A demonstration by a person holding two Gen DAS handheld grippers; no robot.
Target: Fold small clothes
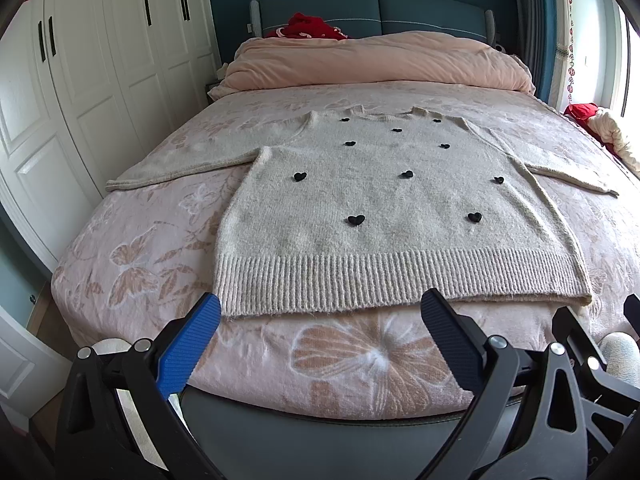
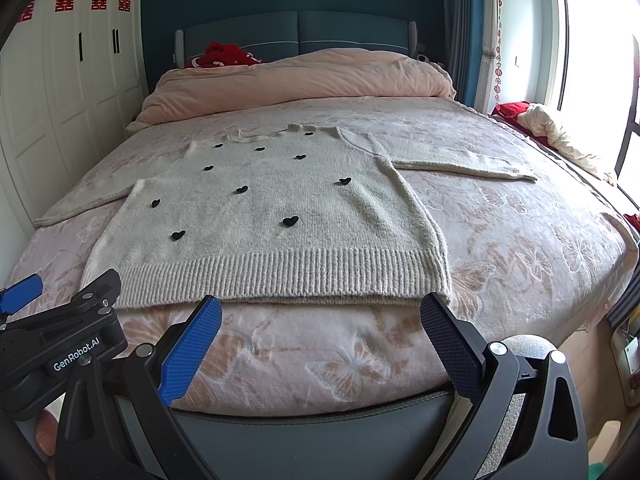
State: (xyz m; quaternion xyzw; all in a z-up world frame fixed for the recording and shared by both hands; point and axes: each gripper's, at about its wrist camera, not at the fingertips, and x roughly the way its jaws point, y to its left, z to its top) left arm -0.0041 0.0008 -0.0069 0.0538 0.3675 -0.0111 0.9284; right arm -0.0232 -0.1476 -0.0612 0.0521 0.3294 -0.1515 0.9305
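Observation:
A light grey knit sweater (image 1: 384,216) with black heart patches lies flat, front up, on the bed, both sleeves spread out to the sides and its ribbed hem nearest me. It also shows in the right wrist view (image 2: 280,216). My left gripper (image 1: 320,308) is open and empty, held just short of the hem's middle. My right gripper (image 2: 320,308) is open and empty, just short of the hem's right part. The left gripper's body shows at the left of the right wrist view (image 2: 60,320).
The bed (image 1: 340,360) has a pink butterfly-patterned cover. A rolled pink duvet (image 1: 376,60) lies by the blue headboard with red cloth (image 1: 308,26) behind it. White wardrobes (image 1: 100,80) stand left; a window sill with bundled fabric (image 2: 560,132) is right.

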